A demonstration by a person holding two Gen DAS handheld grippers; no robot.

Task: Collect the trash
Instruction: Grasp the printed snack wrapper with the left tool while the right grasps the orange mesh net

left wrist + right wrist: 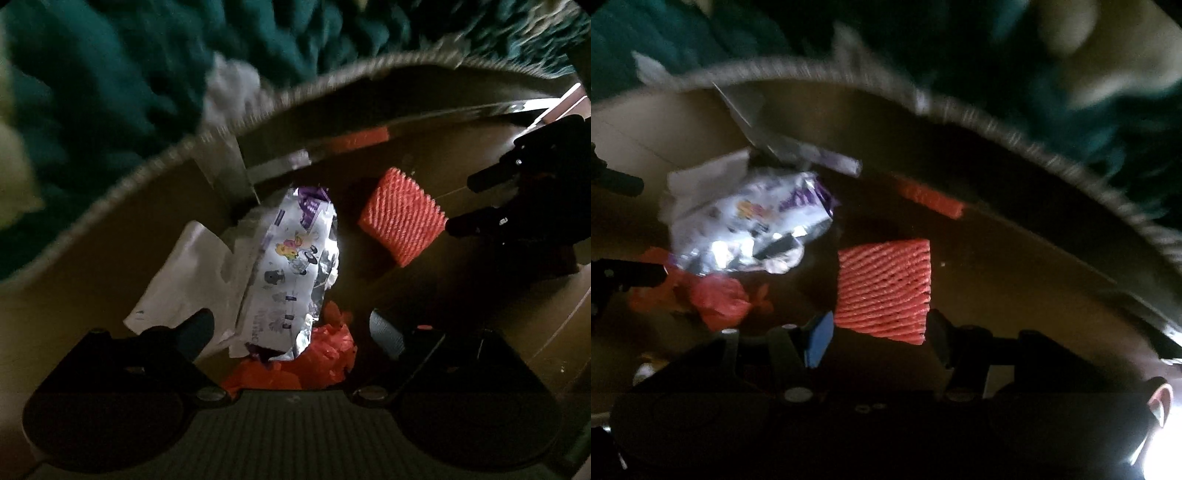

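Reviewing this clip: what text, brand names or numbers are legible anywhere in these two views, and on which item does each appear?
Nothing can be read for certain.
Foil wrapper: purple lettering and cartoon figures, too blurred and crumpled to read.
White paper: small dark marks, illegible.
Red foam net, red plastic bag, cardboard box: no print visible.

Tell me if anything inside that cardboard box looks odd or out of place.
Nothing stands out: the foil wrapper, white paper, orange foam net and red plastic lie loose in the box, as collected trash would.
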